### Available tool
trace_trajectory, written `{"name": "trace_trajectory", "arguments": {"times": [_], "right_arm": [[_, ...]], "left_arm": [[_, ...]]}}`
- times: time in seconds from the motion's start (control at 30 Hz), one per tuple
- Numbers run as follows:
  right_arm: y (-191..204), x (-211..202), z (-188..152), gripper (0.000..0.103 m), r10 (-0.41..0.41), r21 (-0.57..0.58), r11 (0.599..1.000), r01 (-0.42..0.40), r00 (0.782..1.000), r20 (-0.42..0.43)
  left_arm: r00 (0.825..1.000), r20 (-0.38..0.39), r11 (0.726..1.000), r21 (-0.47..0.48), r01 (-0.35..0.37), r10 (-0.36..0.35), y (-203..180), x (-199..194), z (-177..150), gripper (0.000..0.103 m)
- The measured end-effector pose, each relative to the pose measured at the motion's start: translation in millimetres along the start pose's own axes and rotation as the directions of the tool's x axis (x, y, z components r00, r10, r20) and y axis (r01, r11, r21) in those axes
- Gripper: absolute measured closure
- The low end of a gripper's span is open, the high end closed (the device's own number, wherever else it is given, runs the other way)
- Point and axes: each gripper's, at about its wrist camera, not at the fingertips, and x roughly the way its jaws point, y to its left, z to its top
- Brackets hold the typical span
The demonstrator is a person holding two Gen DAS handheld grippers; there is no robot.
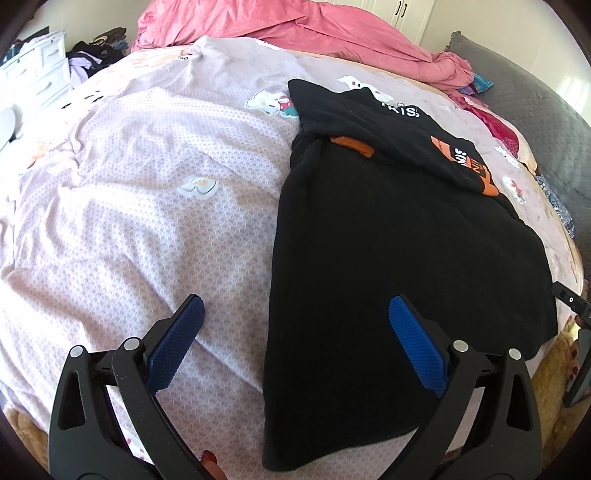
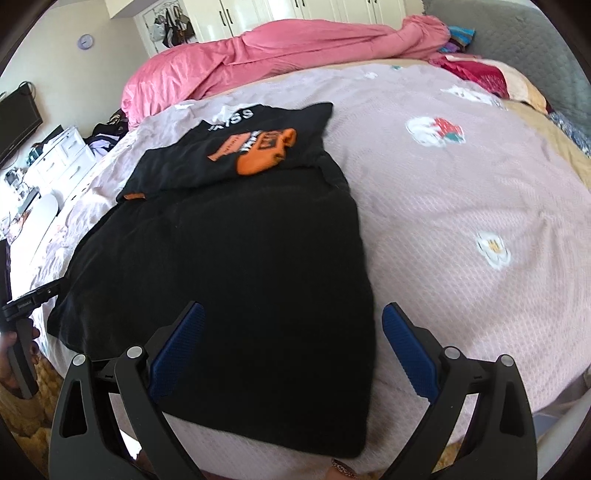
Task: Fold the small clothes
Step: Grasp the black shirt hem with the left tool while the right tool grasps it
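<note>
A black t-shirt [image 1: 388,258] with an orange and white print [image 1: 469,162] lies flat on the lilac bedspread [image 1: 147,184], its top part folded down over the body. My left gripper [image 1: 295,306] is open and empty, hovering above the shirt's left hem edge. In the right wrist view the same shirt [image 2: 240,277] lies ahead, with its print [image 2: 258,151] on the folded part. My right gripper [image 2: 293,314] is open and empty above the shirt's lower right edge. The other gripper shows at the left edge of the right wrist view [image 2: 33,295].
A pink duvet [image 1: 295,29] is bunched at the far side of the bed. A grey pillow [image 1: 535,110] and coloured clothes [image 1: 495,122] lie at the right. White drawers [image 1: 33,74] stand left of the bed. A yellow rug [image 2: 26,424] lies below.
</note>
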Motion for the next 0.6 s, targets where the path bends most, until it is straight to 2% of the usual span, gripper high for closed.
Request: {"name": "trace_trajectory", "arguments": {"times": [0.2,0.43,0.5,0.6], "right_arm": [[-13,-3,-8,0.007,0.04,0.05,0.998,-0.039,0.999,-0.016],[-10,-2,-8,0.007,0.045,0.033,0.998,-0.044,0.999,-0.024],[-8,0,-7,0.02,0.054,0.024,0.998,-0.053,0.998,-0.027],[-2,1,-9,0.031,0.078,-0.001,0.997,-0.078,0.996,-0.037]], "left_arm": [[0.999,0.006,0.998,-0.043,0.035,-0.035,6,-5,-9,0.009],[0.997,0.001,0.996,-0.056,0.074,-0.075,5,-10,-18,0.009],[0.997,-0.002,0.995,-0.06,0.081,-0.082,6,-10,-19,0.009],[0.994,-0.007,0.992,-0.069,0.105,-0.106,6,-11,-21,0.009]]}}
